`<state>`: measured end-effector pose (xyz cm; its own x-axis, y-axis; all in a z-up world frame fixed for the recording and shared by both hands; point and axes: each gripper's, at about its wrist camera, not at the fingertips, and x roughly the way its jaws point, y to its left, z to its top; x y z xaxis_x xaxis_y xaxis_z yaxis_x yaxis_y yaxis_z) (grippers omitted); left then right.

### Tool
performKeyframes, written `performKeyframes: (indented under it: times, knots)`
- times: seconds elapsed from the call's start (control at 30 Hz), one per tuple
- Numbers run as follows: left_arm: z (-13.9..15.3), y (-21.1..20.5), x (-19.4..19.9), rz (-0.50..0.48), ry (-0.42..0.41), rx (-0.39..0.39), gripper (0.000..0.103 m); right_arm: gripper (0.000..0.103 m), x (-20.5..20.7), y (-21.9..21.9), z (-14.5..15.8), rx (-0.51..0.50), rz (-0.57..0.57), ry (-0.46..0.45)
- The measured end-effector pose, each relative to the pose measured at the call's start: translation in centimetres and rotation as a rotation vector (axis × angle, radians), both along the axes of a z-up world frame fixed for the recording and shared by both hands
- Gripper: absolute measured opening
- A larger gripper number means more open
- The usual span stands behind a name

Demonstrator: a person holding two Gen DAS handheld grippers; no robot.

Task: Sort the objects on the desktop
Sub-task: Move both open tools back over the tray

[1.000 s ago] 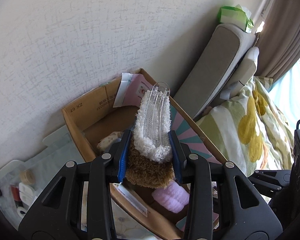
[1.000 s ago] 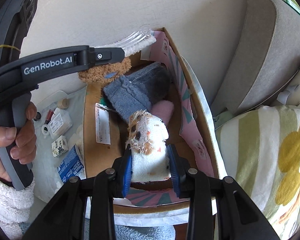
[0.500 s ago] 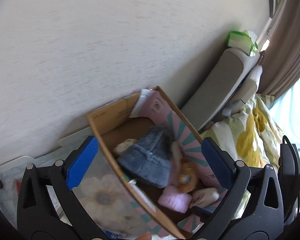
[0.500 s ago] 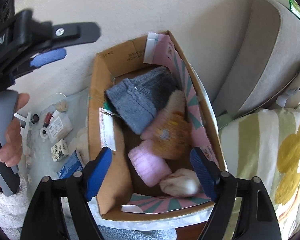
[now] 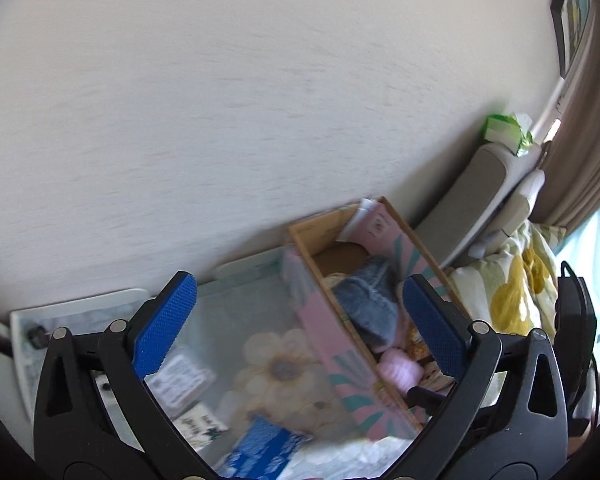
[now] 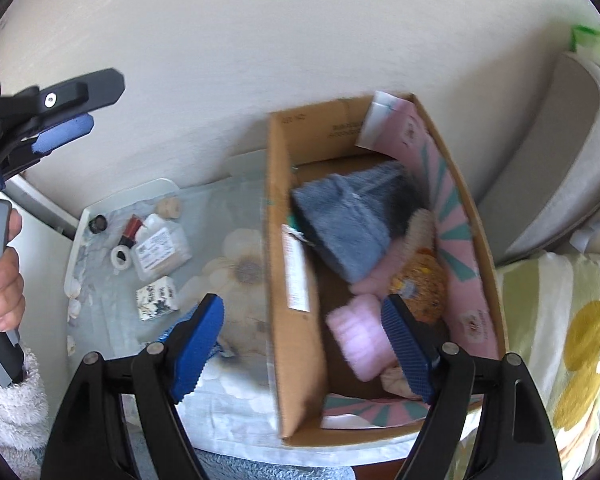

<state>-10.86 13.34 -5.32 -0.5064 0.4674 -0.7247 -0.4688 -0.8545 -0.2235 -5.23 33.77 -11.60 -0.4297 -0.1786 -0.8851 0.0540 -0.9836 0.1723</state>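
I see the left gripper [image 5: 298, 322] with its jaws spread wide, gripping nothing, above the table [image 5: 244, 316] beside the cardboard box [image 5: 332, 332]. My right gripper [image 6: 302, 346] is also wide open and empty, straddling the box's near wall. Inside lie a grey knit hat [image 6: 348, 220], a pink fuzzy roll [image 6: 358, 334] and an orange plush [image 6: 420, 280]. Small packets [image 6: 160, 248] sit on the floral tablecloth [image 6: 236, 264]; a pale wall [image 5: 220, 100] stands behind.
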Motion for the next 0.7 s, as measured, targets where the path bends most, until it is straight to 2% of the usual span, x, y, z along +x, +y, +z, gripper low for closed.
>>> performKeyframes:
  times: [0.3, 0.6, 0.7]
  knots:
    - [0.8, -8.1, 1.1, 0.130, 0.032, 0.020, 0.103, 0.078, -0.5, -4.8, 0.4, 0.017, 0.109, 0.024]
    - [0.7, -15.6, 2.1, 0.310, 0.028, 0.043, 0.103, 0.078, -1.0, -8.1, 0.1, 0.006, 0.195, 0.018]
    - [0.4, -17.8, 2.8, 0.377, 0.035, 0.036, 0.103, 0.078, -0.7, -8.7, 0.5, -0.018, 0.195, 0.051]
